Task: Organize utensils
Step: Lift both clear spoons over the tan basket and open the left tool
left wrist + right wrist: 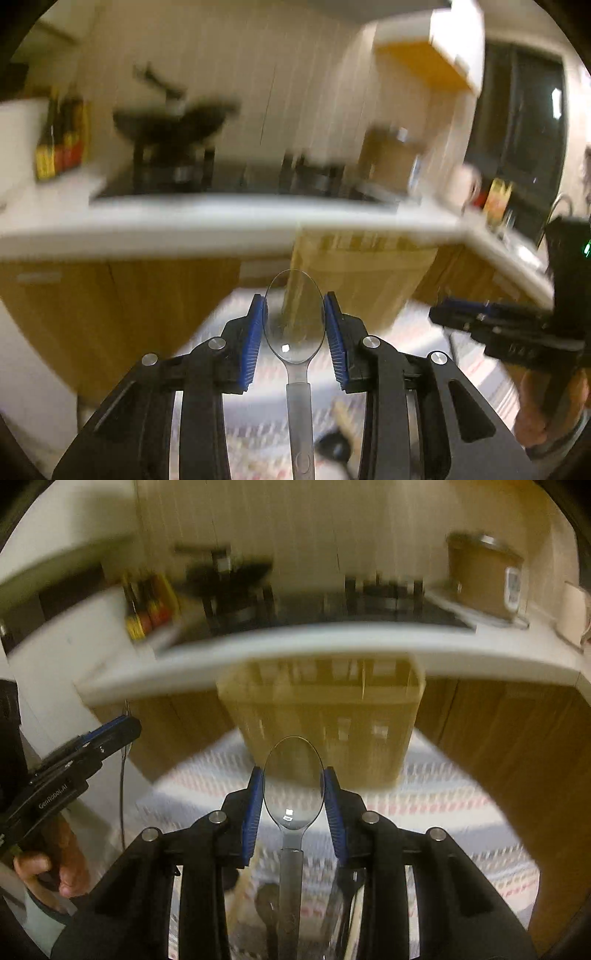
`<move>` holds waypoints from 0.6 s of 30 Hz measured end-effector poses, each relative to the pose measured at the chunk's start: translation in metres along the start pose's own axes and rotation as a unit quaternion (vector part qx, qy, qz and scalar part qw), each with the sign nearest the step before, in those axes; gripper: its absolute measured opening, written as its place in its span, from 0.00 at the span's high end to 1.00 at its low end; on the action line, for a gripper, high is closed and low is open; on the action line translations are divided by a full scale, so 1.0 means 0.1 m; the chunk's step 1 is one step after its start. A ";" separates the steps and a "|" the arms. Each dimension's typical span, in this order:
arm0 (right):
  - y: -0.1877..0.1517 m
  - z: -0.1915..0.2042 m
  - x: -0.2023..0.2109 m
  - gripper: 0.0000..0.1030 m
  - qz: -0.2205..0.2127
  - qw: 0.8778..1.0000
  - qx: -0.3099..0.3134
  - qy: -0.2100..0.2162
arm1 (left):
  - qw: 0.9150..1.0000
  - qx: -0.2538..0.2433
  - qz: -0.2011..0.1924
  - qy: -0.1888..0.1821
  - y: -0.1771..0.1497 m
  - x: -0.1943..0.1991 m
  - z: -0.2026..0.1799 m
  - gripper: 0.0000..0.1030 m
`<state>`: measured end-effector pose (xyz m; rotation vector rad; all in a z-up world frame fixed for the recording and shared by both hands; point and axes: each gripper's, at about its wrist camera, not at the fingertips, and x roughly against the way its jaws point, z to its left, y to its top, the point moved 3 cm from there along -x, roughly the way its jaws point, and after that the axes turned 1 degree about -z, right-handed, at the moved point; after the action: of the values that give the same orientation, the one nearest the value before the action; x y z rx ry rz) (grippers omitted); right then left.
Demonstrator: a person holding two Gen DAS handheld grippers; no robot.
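While both views are smeared by motion blur, each claw plainly grips a clear plastic spoon by its bowl. From the left wrist, the left claw (pixel 294 325) has its blue pads pressed against either edge of the left spoon (pixel 294 325), bowl pointing forward and handle running back beneath the claw. From the right wrist, the right claw (pixel 293 801) is narrowed the same way on the right spoon (pixel 293 797), pads touching both sides of its bowl. Ahead of the right claw stands a tan slatted utensil holder (pixel 325 723) on a striped cloth (pixel 461 812) covering the desk. Below the right claw, dark utensils (pixel 267 904) lie on the cloth, too blurred to identify. Behind runs a white kitchen counter (pixel 332 642) bearing a stove and wok (pixel 170 122).
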<state>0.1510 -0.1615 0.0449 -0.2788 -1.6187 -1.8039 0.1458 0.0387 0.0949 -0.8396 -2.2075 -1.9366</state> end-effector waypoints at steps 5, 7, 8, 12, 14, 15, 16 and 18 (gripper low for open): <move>0.48 -0.18 0.29 0.72 -0.097 0.995 -0.015 -0.005 | 0.996 -0.012 -0.090 -0.004 0.56 -0.04 -0.26 0.70; 0.69 -0.30 0.33 0.71 -0.131 0.991 -0.035 -0.006 | 0.994 -0.010 -0.111 -0.016 0.71 -0.15 -0.34 0.70; 0.80 -0.36 0.32 0.71 -0.148 0.988 -0.043 -0.011 | 0.992 -0.010 -0.122 -0.021 0.76 -0.21 -0.37 0.70; 1.07 -0.65 0.28 0.71 -0.201 0.977 -0.059 -0.033 | 0.988 -0.014 -0.155 -0.015 0.97 -0.44 -0.45 0.70; 1.20 -0.82 0.23 0.71 -0.221 0.972 -0.071 -0.035 | 0.987 -0.012 -0.163 -0.011 1.06 -0.58 -0.43 0.70; 1.24 -0.86 0.20 0.71 -0.228 0.970 -0.074 -0.032 | 0.986 -0.007 -0.165 -0.014 1.09 -0.67 -0.43 0.70; 1.29 -0.89 0.15 0.71 -0.237 0.968 -0.075 -0.032 | 0.986 -0.003 -0.166 -0.015 1.11 -0.74 -0.40 0.70; 1.35 -0.91 0.08 0.71 -0.253 0.964 -0.068 -0.049 | 0.983 0.010 -0.179 -0.027 1.14 -0.86 -0.37 0.70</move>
<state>0.2528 -0.2479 0.1383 -0.0088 -1.7473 -2.3202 0.2594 -0.0196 0.1685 -0.5246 -2.5519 -2.0523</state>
